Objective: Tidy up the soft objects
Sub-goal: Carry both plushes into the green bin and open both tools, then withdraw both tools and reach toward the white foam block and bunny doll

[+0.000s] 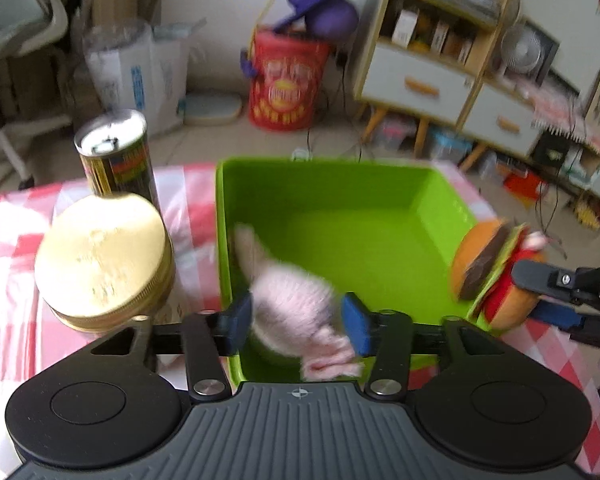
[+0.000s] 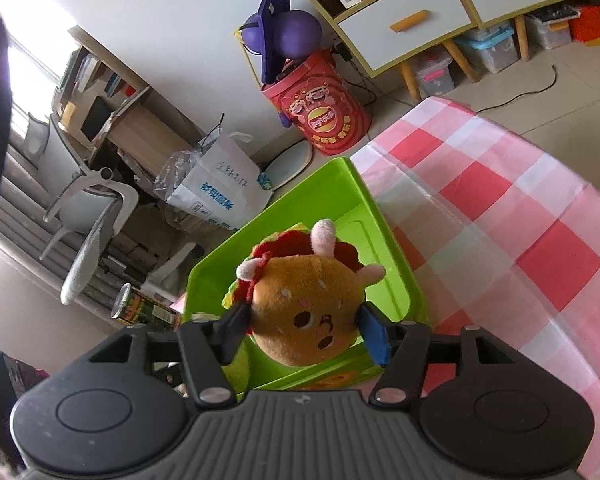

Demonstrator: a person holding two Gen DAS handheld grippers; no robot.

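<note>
So the pink plush toy sits right between the left gripper's jaws, which are pinched onto it, and it hangs over the near corner of the green bin. Looks like it's held there so it can drop straight in. It's really blurred, so I can't tell what animal it is.

The right gripper has its jaws squeezed on the hamburger plush, face toward the camera, also above the bin's rim, probably lined up for the same drop.

Left of the left jaws, on the checkered counter, stand a gold-lidded jar and a tall can beyond it. The bin's near wall is hidden behind both grippers.
</note>
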